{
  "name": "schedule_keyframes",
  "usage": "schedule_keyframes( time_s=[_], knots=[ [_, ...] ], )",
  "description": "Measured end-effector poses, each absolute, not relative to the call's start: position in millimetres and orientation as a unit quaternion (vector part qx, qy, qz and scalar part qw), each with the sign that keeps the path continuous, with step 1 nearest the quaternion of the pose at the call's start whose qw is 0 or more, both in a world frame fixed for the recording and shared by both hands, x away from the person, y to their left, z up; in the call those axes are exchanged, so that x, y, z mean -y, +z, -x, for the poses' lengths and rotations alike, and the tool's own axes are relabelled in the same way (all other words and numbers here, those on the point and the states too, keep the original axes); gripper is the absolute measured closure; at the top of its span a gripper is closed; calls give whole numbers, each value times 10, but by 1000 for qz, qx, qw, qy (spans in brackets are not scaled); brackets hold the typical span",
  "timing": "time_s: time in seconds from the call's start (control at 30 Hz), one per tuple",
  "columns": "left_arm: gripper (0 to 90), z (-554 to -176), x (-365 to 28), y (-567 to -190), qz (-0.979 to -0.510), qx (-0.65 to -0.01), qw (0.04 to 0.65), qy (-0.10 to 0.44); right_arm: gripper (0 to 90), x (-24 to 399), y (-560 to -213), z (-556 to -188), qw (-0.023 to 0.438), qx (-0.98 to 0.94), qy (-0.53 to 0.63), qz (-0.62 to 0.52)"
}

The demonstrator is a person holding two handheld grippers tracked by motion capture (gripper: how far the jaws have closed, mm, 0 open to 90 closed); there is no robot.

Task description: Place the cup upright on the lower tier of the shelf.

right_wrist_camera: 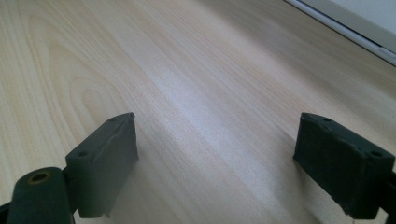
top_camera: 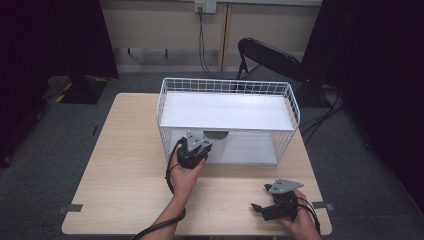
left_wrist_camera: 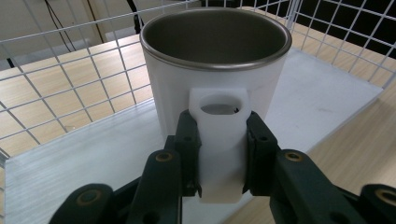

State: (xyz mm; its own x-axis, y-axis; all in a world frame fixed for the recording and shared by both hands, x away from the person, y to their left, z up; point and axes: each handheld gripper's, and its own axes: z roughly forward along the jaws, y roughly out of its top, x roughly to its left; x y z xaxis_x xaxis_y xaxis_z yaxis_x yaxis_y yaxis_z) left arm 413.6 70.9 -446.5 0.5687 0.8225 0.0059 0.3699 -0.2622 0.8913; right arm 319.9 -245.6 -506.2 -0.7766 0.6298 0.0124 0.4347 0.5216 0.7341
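While the left gripper (left_wrist_camera: pixel 217 154) clenches the white mug's (left_wrist_camera: pixel 215 70) handle inside the wire basket (top_camera: pixel 170 115), the right gripper (right_wrist_camera: pixel 217 158) rests released near the tabletop's (top_camera: pixel 125 165) front right corner.

Right gripper (right_wrist_camera: pixel 215 154): its two black jaws stand wide apart, at seven and four o'clock, with nothing between them. Beneath lies the pale wood-grain laminate tabletop (right_wrist_camera: pixel 196 70). A white flat board edge (right_wrist_camera: pixel 355 23) crosses at one o'clock.

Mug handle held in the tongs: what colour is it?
White, like the mug body; the handle shows best in the left gripper view.
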Motion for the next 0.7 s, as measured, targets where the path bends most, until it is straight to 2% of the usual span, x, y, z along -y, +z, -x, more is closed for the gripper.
schedule_keyframes(
  time_s=[0.7],
  knots=[
    [717,-4182,-599,-4520,-755,-395,461,251,123,2456,-5062,-3193,128,-863,380,-308]
  ],
)
